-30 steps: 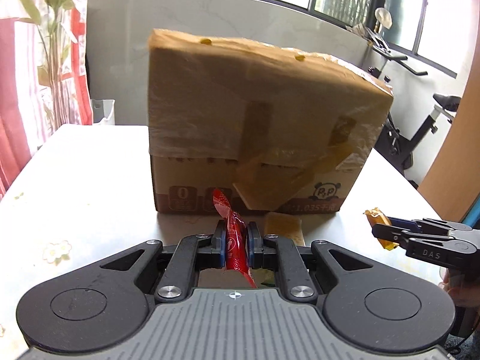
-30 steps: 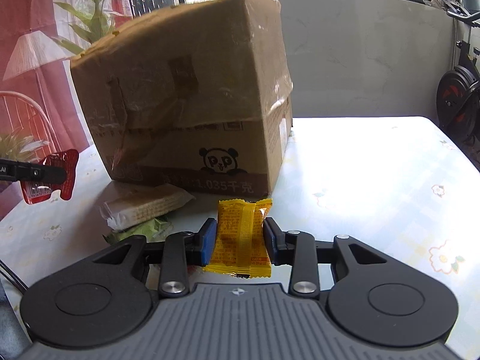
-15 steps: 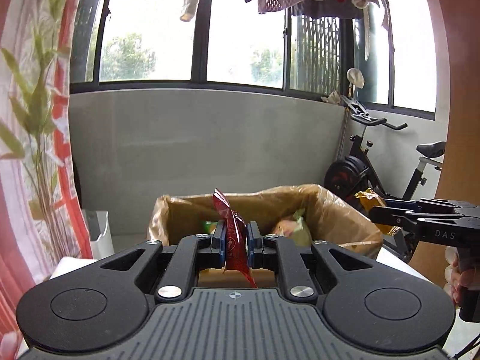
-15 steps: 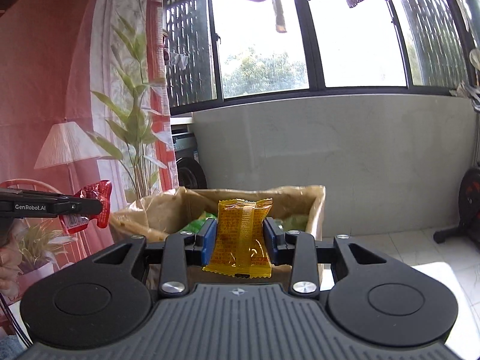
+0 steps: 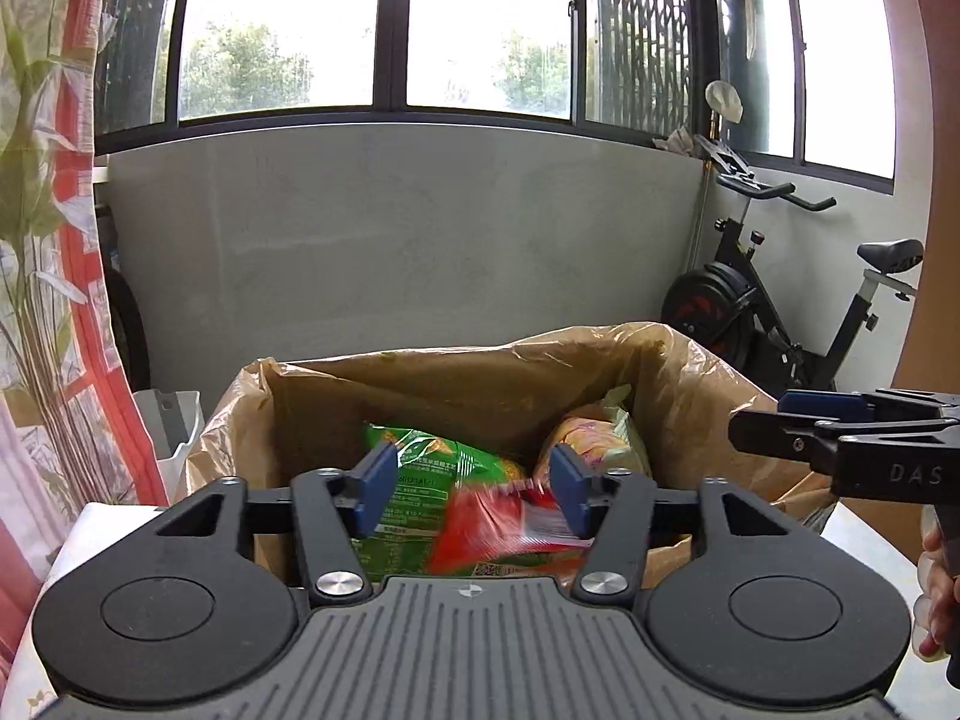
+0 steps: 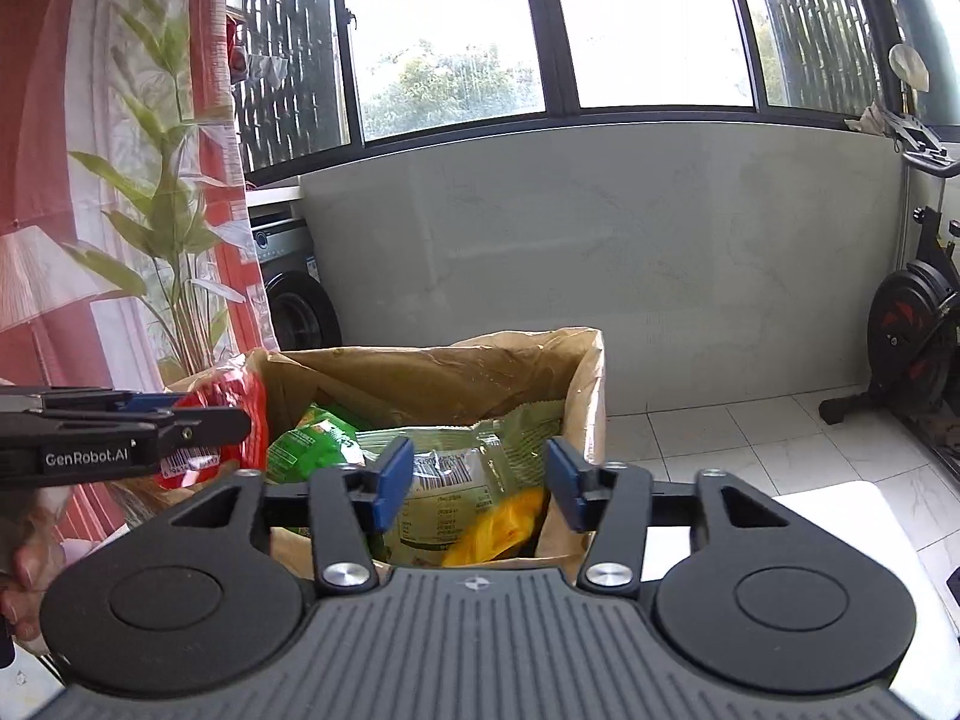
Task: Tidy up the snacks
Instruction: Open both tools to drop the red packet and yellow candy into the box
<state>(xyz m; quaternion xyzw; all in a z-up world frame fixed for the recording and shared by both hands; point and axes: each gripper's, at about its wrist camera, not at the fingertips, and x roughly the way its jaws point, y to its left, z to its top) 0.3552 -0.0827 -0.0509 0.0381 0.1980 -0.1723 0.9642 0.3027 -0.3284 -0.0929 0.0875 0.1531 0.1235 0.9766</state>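
Note:
An open cardboard box (image 5: 690, 384) lined with brown plastic holds several snack packets. My left gripper (image 5: 474, 486) is open above it; the red snack packet (image 5: 510, 528) is loose between and below its pads, blurred, over a green packet (image 5: 420, 468). My right gripper (image 6: 480, 483) is open above the same box (image 6: 576, 372); the yellow snack packet (image 6: 498, 528) lies below it among green packets (image 6: 468, 468). In the right wrist view the left gripper (image 6: 180, 420) shows at the left with the red packet (image 6: 240, 402) beside it.
A white table (image 6: 852, 516) shows under the box. An exercise bike (image 5: 780, 312) stands at the right, a grey wall and windows behind, a plant and red curtain (image 6: 150, 210) at the left.
Both grippers rose from table level to above the box and opened. The red packet and the yellow packet left their pads and dropped toward the box.

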